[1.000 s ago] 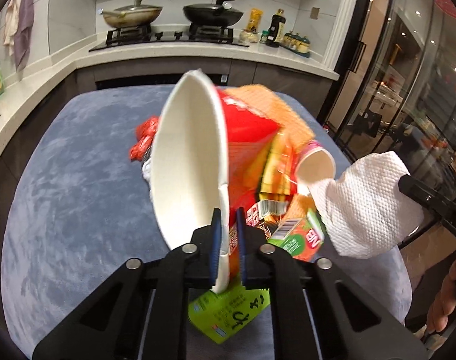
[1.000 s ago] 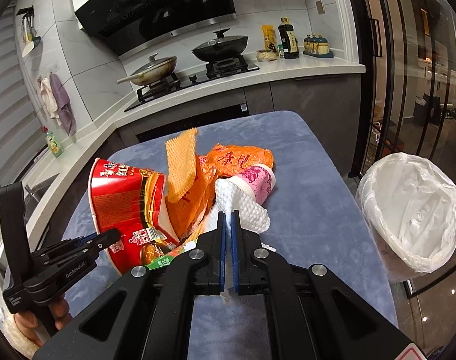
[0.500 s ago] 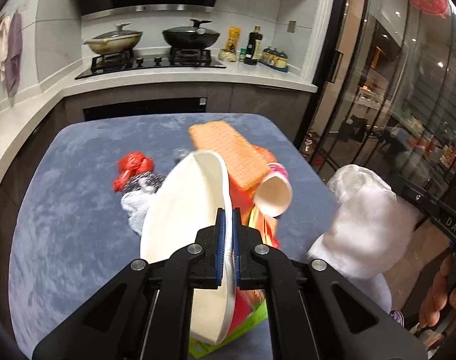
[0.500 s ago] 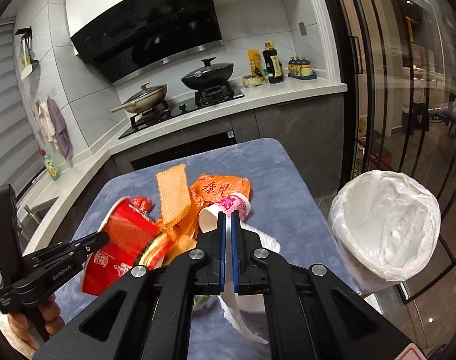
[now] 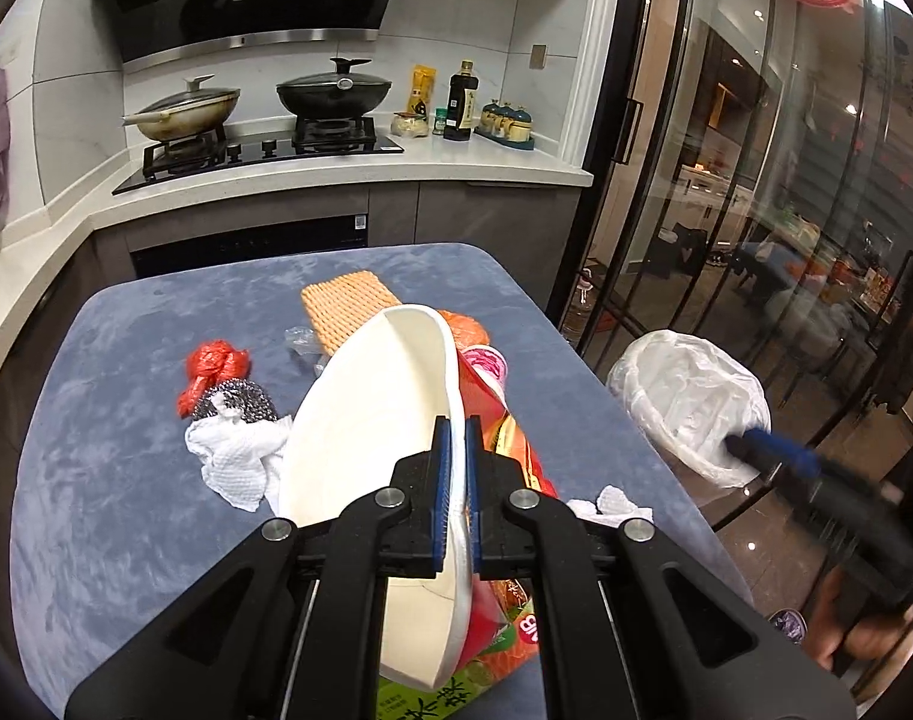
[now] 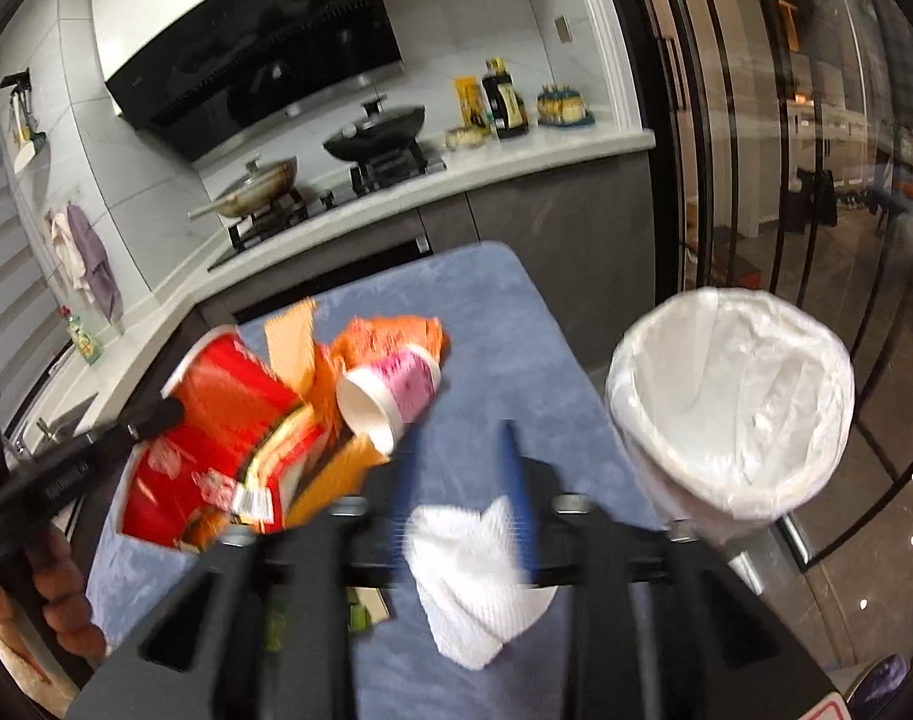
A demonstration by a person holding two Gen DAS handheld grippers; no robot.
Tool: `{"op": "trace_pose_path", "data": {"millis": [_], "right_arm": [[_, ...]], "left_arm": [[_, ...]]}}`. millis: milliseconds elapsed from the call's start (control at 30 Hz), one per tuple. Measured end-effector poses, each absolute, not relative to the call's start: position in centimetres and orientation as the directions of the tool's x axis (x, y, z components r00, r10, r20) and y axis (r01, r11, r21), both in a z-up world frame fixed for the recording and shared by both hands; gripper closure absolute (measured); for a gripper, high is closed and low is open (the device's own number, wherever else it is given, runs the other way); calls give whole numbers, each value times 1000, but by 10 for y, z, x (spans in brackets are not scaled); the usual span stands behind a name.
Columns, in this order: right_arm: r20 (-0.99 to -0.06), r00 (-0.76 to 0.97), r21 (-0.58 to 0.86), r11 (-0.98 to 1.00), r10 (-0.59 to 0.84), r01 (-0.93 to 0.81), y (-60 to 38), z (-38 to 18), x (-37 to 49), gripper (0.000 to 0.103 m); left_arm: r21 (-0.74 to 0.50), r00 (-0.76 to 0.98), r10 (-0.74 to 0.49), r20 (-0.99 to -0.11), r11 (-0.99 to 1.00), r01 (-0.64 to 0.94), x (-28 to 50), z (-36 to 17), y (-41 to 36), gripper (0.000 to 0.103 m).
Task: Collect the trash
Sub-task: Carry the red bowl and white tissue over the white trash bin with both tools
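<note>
- Your right gripper (image 6: 459, 468) has just been opening: a second ago it was pinched on the white paper towel (image 6: 480, 576), and now the blue pads stand apart with the crumpled towel loose between them, apparently no longer pressed.
- That release comes short of the target, as I read it. The towel shows over the blue table (image 6: 516, 336), while the white-lined trash bin (image 6: 732, 402) stands off the table's right edge. It may drop on the table instead of in the bin.
- Your left gripper (image 5: 456, 480) is pressed together on the rim of the red instant-noodle bowl (image 5: 366, 420), which is tilted and lifted higher than a second ago.
- Still on the table: a pink paper cup (image 6: 390, 396), an orange wrapper (image 6: 390, 330), a steel scourer (image 5: 234, 399) and another white towel (image 5: 234, 468).
</note>
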State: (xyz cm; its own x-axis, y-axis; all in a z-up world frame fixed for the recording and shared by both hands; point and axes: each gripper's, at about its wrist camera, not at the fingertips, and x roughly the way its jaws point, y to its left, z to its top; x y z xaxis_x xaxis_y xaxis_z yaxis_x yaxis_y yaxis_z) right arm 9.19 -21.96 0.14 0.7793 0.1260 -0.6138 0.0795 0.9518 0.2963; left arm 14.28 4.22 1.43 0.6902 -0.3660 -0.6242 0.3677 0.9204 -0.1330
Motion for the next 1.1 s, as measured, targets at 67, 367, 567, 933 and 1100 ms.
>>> {"op": "trace_pose_path", "data": {"millis": [67,367,567,933,1100], "right_arm": [[-631,766,293,952,123,88,-215,-15,88,41],[-736,653,316,944,178,98,-201,-88,115,52],[-774,601,325,940,200,106,-200,-107,129,96],[-660,740,325,937,130,125,-233,-30,115,97],[-622,780,316,935,75,162,-258,-3,110,97]], "left_arm": [[-139,687,-369,-626,919,368,142,15,42,99],[-159,705,-391,-592,914,374,137,38,43,99],[-163,722,-393,-570,915,369,139,50,44,99],[-226,670,-476,-569,874,430,161,57,15,99],[-276,620,-538,-571,837,472,175,59,-13,99]]}}
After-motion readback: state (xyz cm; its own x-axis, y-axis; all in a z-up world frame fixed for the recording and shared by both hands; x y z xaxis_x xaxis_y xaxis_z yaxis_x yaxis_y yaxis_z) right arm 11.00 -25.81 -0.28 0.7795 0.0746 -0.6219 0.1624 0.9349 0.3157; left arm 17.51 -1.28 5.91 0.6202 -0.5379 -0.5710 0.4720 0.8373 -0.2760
